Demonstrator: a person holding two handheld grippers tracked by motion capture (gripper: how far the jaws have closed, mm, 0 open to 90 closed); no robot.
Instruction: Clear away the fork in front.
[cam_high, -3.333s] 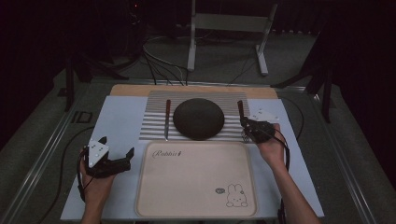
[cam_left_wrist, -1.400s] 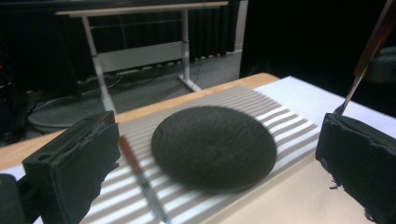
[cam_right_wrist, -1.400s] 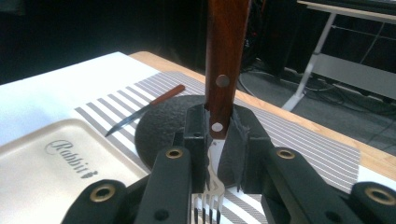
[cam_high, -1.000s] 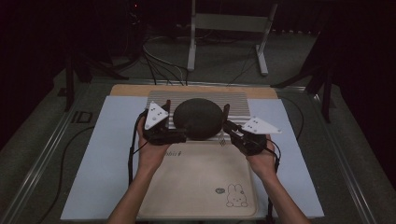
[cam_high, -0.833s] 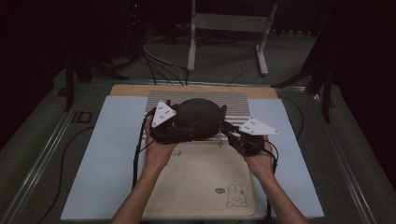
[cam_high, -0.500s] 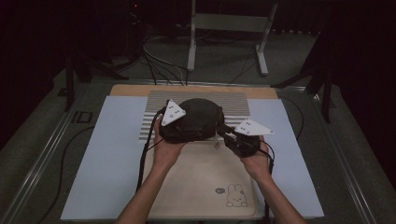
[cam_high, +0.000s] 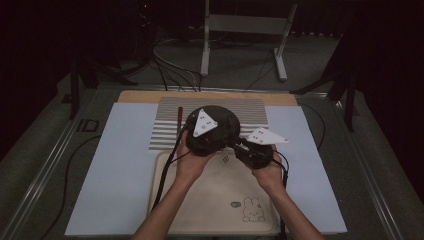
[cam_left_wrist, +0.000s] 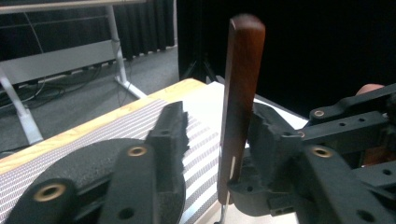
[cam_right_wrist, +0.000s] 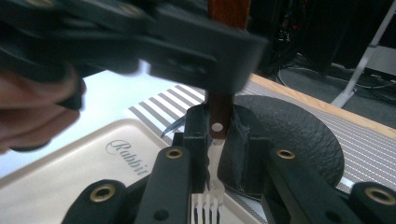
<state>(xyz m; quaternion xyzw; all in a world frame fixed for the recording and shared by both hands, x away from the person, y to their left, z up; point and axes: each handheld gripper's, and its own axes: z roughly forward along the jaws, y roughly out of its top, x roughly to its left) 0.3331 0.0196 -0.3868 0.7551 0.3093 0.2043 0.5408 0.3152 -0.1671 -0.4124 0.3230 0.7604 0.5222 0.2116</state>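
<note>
A wooden-handled fork (cam_right_wrist: 219, 116) stands upright, tines down, clamped in the right gripper (cam_right_wrist: 215, 140) above the cream rabbit tray (cam_high: 220, 200). The left gripper (cam_left_wrist: 212, 135), jaws apart, flanks the handle. In the high view both grippers hide the fork and part of the black round mat (cam_right_wrist: 289, 135).

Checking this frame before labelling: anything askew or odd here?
Only the fork: it stands upright off the table, tines down, pinched low on its wooden handle by the right claw. The left claw straddles the handle higher up, with a gap on one side. Nothing looks spilled or damaged.
</note>
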